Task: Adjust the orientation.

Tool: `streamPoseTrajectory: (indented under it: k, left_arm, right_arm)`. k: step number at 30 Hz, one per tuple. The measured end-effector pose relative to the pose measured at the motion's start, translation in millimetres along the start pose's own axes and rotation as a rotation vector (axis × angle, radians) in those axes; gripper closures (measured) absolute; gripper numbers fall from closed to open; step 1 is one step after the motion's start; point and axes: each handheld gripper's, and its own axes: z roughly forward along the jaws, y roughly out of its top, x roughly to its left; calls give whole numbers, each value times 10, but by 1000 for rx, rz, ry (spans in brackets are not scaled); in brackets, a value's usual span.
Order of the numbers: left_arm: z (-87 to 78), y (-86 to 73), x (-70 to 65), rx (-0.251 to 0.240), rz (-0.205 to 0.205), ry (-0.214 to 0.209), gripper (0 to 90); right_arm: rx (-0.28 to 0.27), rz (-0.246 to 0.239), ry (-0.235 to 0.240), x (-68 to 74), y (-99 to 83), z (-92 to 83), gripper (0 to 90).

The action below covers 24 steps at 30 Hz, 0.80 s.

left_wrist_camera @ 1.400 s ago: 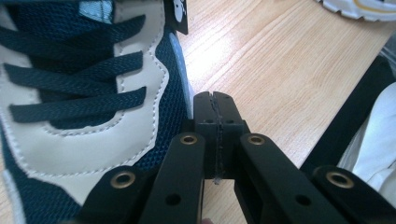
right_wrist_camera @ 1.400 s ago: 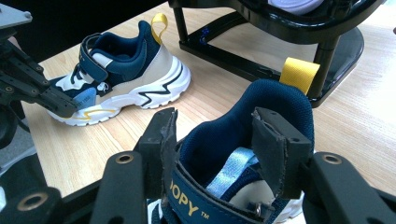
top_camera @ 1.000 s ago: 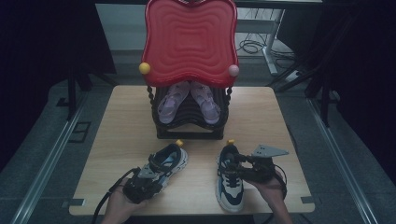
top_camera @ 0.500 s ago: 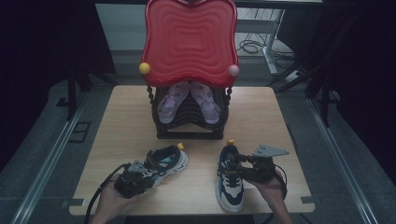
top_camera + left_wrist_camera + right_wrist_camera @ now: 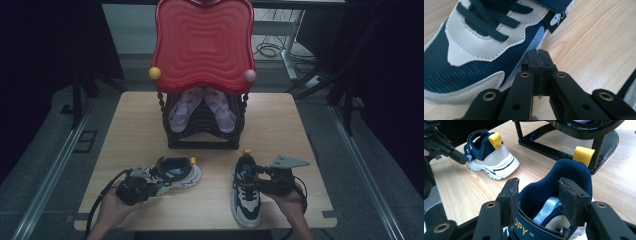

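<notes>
Two navy-and-white sneakers with yellow heel tabs lie on the wooden table [image 5: 150,125]. The left sneaker [image 5: 172,175] [image 5: 474,47] [image 5: 492,157] lies slanted, toe toward the person. My left gripper [image 5: 131,189] [image 5: 539,58] [image 5: 467,159] is shut with nothing in it, its tips against the sneaker's toe side. The right sneaker [image 5: 246,197] [image 5: 564,177] points at the front edge. My right gripper [image 5: 260,181] [image 5: 540,195] sits over its opening, jaws wide apart and closed on the collar and strap.
A black shoe rack [image 5: 202,135] [image 5: 574,142] with a red wavy top [image 5: 202,45] stands at the table's back middle and holds a pair of purple sandals [image 5: 200,107]. Bare wood lies left and right of the rack. The front edge is close behind both hands.
My left hand and gripper have slid left along the front of the table, and the left sneaker has turned a little flatter with it. The right gripper and its sneaker have stayed put.
</notes>
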Motion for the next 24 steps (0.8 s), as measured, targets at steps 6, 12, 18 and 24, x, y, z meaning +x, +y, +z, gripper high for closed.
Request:
streamPoseTrajectory:
  k: [6,12,18,24]
  left_arm:
    - [-7,25,65,10,1,17,900]
    - [-8,30,76,13,4,14,900]
    - [-9,43,96,12,9,42,900]
    - [-7,71,147,18,4,51,900]
  right_arm:
    - [0,7,-2,-2,-2,-3,510]
    - [2,3,-1,2,-2,5,510]
    - [0,8,0,-2,-5,8,510]
    - [4,5,0,1,-7,16,509]
